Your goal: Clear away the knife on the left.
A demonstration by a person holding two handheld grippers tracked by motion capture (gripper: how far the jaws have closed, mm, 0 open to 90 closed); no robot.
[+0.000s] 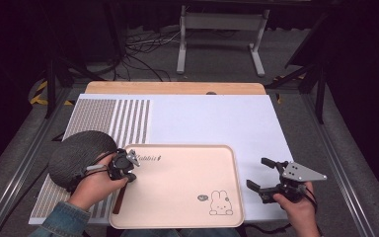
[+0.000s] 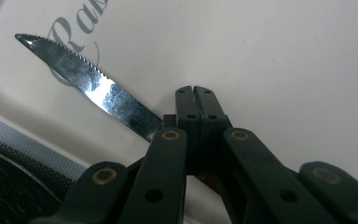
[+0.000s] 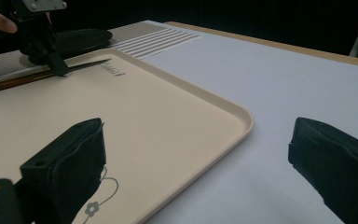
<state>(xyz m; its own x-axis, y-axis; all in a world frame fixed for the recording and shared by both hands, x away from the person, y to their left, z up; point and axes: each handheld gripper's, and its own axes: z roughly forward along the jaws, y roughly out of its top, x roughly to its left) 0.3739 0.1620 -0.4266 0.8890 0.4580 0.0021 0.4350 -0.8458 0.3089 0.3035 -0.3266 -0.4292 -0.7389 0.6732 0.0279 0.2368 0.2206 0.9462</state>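
Item: knife (image 2: 93, 84), gripped at mid-length in your clenched left gripper (image 1: 123, 167), blade projecting ahead over the tray (image 1: 177, 197).
Your right gripper (image 1: 266, 178): released, idle beside the tray.
Status: knife apparently not yet set down.

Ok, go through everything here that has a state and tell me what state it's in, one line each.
left gripper: shut on the knife.
right gripper: open, holding nothing, beside the tray.
knife: lying flat in the tray, gripped.
tray: flat on the table, holding the knife.
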